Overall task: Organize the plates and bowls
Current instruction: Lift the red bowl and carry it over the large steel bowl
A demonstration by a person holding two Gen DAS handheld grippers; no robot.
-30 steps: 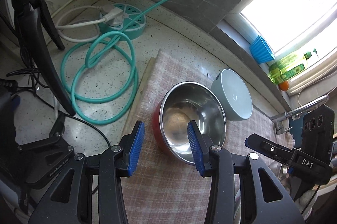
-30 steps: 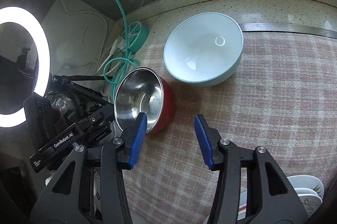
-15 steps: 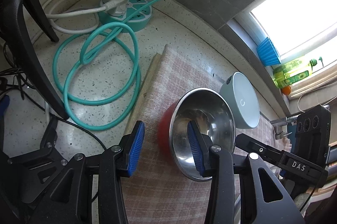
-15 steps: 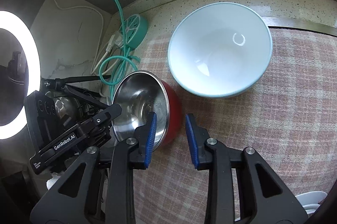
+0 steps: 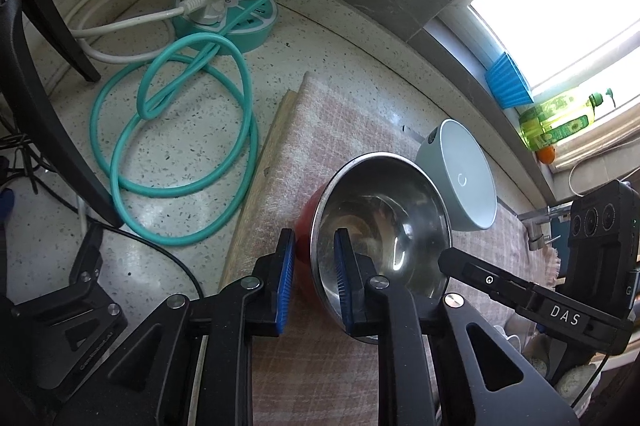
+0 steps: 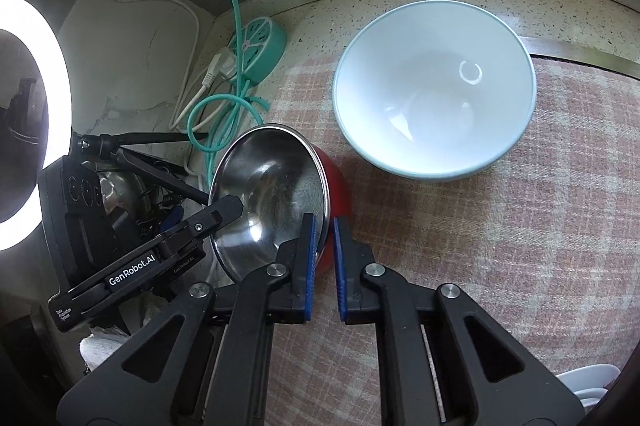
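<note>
speckled stone table (image 5: 188, 162) under a checked cloth (image 6: 520, 246): both tools pinch the red steel-lined bowl (image 5: 380, 222) by opposite rims, left tool (image 5: 314, 282) and right tool (image 6: 324, 266), likely to steady its lift toward the pale bowl (image 6: 436, 98) nearby.

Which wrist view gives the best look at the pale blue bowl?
The right wrist view: the pale blue bowl sits upright on the checked cloth with its whole rim and white inside showing. The left wrist view catches it only obliquely, its near side hidden behind the steel-lined red bowl.
</note>
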